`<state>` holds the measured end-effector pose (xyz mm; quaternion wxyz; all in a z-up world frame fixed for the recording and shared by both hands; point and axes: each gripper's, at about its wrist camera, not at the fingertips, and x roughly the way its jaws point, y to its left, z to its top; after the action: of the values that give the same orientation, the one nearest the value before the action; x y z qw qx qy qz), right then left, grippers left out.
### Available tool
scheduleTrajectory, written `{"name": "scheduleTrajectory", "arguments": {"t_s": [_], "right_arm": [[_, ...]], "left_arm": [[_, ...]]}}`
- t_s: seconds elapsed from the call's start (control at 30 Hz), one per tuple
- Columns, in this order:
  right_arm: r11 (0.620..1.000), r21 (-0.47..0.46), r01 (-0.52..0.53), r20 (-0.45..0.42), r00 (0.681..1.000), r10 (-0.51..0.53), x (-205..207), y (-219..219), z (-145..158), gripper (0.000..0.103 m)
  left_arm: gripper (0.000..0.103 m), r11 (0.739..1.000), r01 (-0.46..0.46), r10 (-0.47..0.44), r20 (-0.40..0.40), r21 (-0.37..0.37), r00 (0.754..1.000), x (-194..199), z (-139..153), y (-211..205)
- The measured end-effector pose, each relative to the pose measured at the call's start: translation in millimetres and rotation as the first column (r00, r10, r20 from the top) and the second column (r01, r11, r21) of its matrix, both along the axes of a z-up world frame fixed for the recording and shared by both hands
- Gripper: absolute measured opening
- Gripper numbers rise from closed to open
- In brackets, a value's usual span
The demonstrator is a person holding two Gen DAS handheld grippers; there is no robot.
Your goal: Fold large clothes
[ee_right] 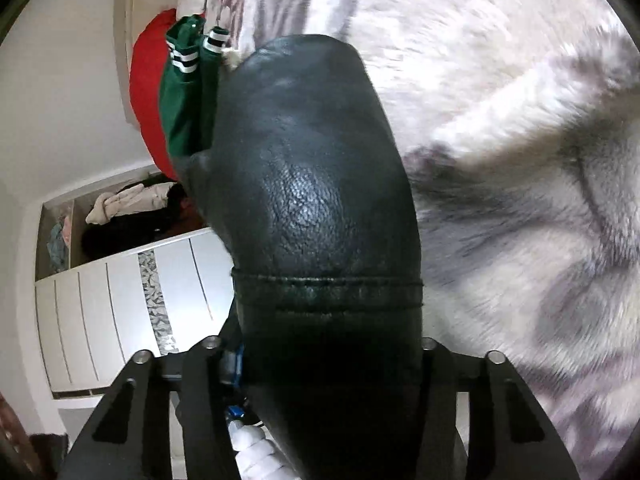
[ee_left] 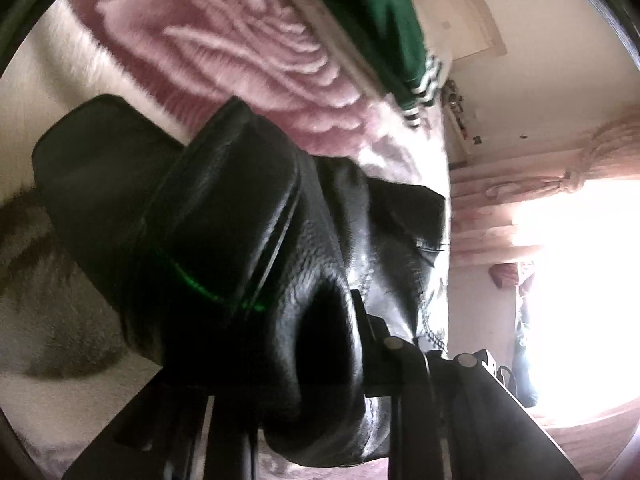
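A black leather jacket [ee_left: 248,216] fills the left wrist view and hangs bunched over my left gripper [ee_left: 320,380], which is shut on it; its fingertips are hidden in the folds. In the right wrist view a sleeve of the same black leather jacket [ee_right: 316,184] runs up from my right gripper [ee_right: 332,380], which is shut on its stitched cuff. The jacket is held above a fluffy pink and white bed blanket [ee_left: 224,32], which also shows in the right wrist view [ee_right: 500,128].
A green garment with striped cuffs [ee_left: 380,28] and a red one [ee_right: 146,92] lie at the far end of the bed. A white wardrobe [ee_right: 120,304] with an open shelf of clothes stands beside it. A bright curtained window [ee_left: 572,272] is on the right.
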<state>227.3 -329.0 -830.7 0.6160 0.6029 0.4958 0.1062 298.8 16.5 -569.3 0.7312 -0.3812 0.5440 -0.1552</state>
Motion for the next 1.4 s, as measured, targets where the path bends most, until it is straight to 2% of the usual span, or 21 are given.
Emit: {"name": "scheduleTrajectory", "arguments": {"t_s": [0.2,0.47,0.67,0.8,0.97,1.03,1.1,1.2,1.27,1.33,1.4], "right_arm": [[0.999,-0.043,-0.027,0.014,1.000,0.028,9,14,48,0.047],[0.996,-0.066,-0.068,0.078,0.994,0.073,77,52,129,0.044],[0.993,-0.058,-0.103,0.171,0.979,0.111,172,67,186,0.043],[0.988,-0.050,-0.147,0.234,0.960,0.155,258,87,228,0.043],[0.983,-0.023,-0.184,0.288,0.940,0.182,369,105,262,0.043],[0.979,-0.022,-0.203,0.304,0.931,0.199,422,108,265,0.043],[0.978,-0.027,-0.209,0.306,0.929,0.207,462,106,261,0.043],[0.973,-0.063,-0.221,0.291,0.929,0.229,525,93,238,0.043],[0.969,-0.093,-0.230,0.248,0.937,0.246,564,76,207,0.043],[0.961,-0.134,-0.241,0.191,0.946,0.263,586,62,176,0.043],[0.945,-0.184,-0.271,0.145,0.943,0.299,599,53,149,0.045]], "left_arm": [[0.019,1.000,-0.010,0.010,0.033,-0.003,0.999,16,39,13],[0.018,0.999,-0.053,0.051,0.149,0.012,0.987,83,106,35],[0.018,0.991,-0.131,0.123,0.235,0.019,0.964,147,154,55],[0.018,0.979,-0.197,0.174,0.312,0.044,0.934,202,197,67],[0.018,0.961,-0.272,0.236,0.380,0.045,0.895,284,218,73],[0.018,0.956,-0.290,0.251,0.392,0.043,0.885,318,210,70],[0.018,0.953,-0.300,0.261,0.388,0.041,0.884,355,191,64],[0.018,0.956,-0.290,0.258,0.351,0.041,0.900,411,133,49],[0.019,0.961,-0.268,0.237,0.300,0.064,0.924,436,85,35],[0.022,0.967,-0.228,0.193,0.251,0.116,0.948,450,40,19],[0.025,0.970,-0.207,0.169,0.260,0.128,0.951,450,13,7]]}}
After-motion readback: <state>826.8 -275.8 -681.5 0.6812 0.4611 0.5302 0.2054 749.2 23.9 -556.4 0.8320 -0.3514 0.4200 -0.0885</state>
